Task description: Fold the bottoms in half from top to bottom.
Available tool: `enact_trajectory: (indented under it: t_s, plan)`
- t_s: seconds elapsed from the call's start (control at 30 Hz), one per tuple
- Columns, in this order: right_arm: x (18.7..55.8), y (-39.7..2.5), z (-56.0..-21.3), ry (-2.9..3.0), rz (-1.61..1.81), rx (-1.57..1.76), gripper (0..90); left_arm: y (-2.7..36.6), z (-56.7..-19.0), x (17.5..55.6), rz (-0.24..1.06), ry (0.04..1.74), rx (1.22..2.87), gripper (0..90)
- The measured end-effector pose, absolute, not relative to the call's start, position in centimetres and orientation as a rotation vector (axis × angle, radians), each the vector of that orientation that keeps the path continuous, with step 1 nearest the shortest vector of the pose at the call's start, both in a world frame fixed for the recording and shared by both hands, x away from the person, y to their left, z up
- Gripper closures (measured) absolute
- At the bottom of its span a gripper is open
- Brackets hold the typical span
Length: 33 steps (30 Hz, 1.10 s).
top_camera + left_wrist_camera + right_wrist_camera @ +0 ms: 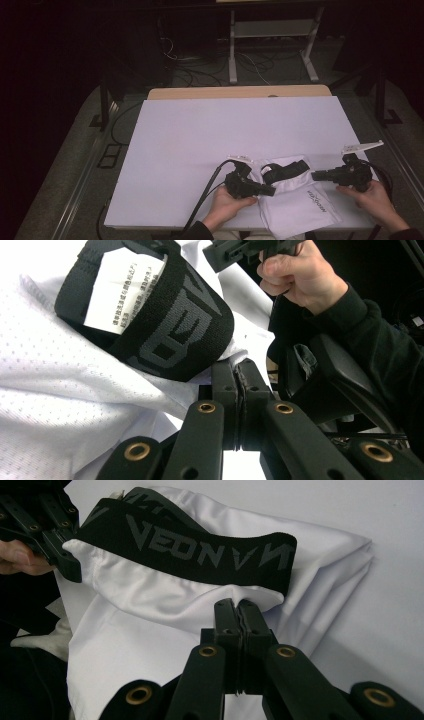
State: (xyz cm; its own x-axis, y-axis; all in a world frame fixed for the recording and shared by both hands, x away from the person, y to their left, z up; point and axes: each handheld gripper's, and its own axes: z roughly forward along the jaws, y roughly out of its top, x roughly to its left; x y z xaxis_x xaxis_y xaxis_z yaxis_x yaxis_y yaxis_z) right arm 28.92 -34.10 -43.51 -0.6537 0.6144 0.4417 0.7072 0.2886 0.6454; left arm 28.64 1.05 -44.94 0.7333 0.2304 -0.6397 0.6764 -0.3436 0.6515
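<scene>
The shorts [295, 192] are lying at the near edge of the tabletop [200, 145], between your two hands, with the lower part hanging over the near edge. They are white mesh fabric with a black waistband [285, 171], and that band is sitting at the far end of the garment, standing open in a loop. In the right gripper view the waistband [200, 550] is showing grey lettering, and in the left gripper view a white care label [125, 290] is lying inside the waistband [165, 325].

You are holding the left gripper [270, 190] at the left side of the shorts, just below the band. In the left gripper view its jaws are pressed together with a fold of white fabric [75, 385] reaching them; whether cloth is actually pinched between them, I cannot tell.

You are holding the right gripper [315, 175] at the right side of the band, pointing toward the left one. In the right gripper view its jaws are sitting together right under the band's edge, against the white cloth [165, 610]; again I cannot tell whether they are clamping it.

Your left hand [227, 205] and right hand [372, 197] are resting near the tabletop's near edge, each wrapped around its gripper.
</scene>
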Motion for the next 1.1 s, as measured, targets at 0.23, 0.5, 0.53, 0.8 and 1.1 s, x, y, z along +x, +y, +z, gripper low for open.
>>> enact_trajectory:
  t_s: [0.23,0.5,0.53,0.8,1.1]
  plan:
    - [28.9,-34.3,-43.7,-2.421,-1.284,-1.255,74.8,1.0,-45.4,28.4,-0.528,0.702,1.912,87.1]
    - [29.4,-34.8,-43.3,-2.403,-1.313,-1.296,56.8,1.0,-45.4,28.3,-0.502,0.703,1.922,87.1]
    - [29.5,-34.8,-43.1,-2.402,-1.316,-1.3,55.6,1.0,-45.5,28.3,-0.504,0.704,1.92,87.1]
    - [31.1,-34.4,-42.7,-2.381,-1.316,-1.297,49.6,0.9,-45.5,28.3,-0.501,0.704,1.92,87.1]
    - [33.2,-33.0,-42.6,-2.401,-1.256,-1.301,48.9,1.0,-45.5,28.3,-0.498,0.701,1.92,87.1]
